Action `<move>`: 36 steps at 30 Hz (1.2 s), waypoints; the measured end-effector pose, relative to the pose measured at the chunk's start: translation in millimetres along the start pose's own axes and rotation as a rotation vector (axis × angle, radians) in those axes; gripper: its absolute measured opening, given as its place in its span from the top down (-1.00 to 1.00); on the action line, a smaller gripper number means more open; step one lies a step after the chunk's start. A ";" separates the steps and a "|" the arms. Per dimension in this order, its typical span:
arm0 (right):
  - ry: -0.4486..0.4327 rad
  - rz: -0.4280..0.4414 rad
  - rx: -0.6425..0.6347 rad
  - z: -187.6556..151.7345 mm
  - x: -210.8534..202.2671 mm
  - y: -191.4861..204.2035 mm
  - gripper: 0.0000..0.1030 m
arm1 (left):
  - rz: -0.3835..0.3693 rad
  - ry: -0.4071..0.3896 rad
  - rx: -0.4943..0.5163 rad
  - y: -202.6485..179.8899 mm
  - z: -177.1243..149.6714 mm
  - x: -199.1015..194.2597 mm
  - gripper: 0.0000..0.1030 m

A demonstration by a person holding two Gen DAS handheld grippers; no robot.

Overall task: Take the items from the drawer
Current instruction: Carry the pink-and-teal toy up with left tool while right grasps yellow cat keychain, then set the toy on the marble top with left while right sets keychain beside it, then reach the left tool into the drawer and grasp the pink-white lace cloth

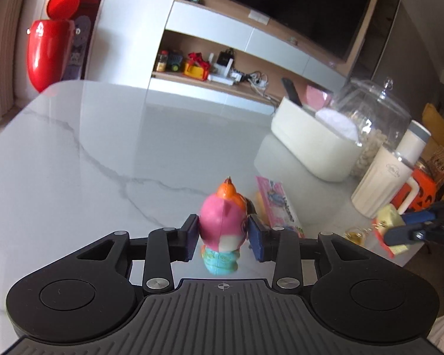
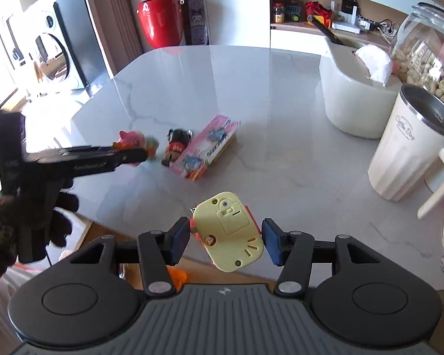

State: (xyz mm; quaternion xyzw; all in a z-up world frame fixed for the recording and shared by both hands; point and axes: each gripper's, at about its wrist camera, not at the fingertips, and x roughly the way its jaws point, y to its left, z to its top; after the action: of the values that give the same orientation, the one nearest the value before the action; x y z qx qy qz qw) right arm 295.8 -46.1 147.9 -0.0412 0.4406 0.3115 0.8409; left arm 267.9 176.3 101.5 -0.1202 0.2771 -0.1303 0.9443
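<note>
The left tool (image 1: 223, 230) is clamped on a pink toy (image 1: 222, 222), held just above the desk (image 1: 103, 148). The right tool (image 2: 226, 238) is clamped on a yellow toy (image 2: 229, 232) at the desk's near edge. A figurine (image 2: 176, 146) and pink box (image 2: 207, 148) lie touching on the desk.

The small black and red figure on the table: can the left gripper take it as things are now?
Probably not yet: the left gripper already has a pink toy between its fingers, so the figure must wait.
</note>
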 end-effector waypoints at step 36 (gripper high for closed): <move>0.049 -0.081 0.051 -137.1 4.0 -78.5 -0.61 | -0.151 0.280 0.567 -90.5 -68.9 -19.4 0.24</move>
State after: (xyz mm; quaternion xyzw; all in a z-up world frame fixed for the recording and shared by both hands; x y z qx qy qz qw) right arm 243.3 -154.3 45.4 -0.0451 0.4667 0.2646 0.8427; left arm 197.7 86.9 81.8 0.1464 0.3472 -0.2871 0.8807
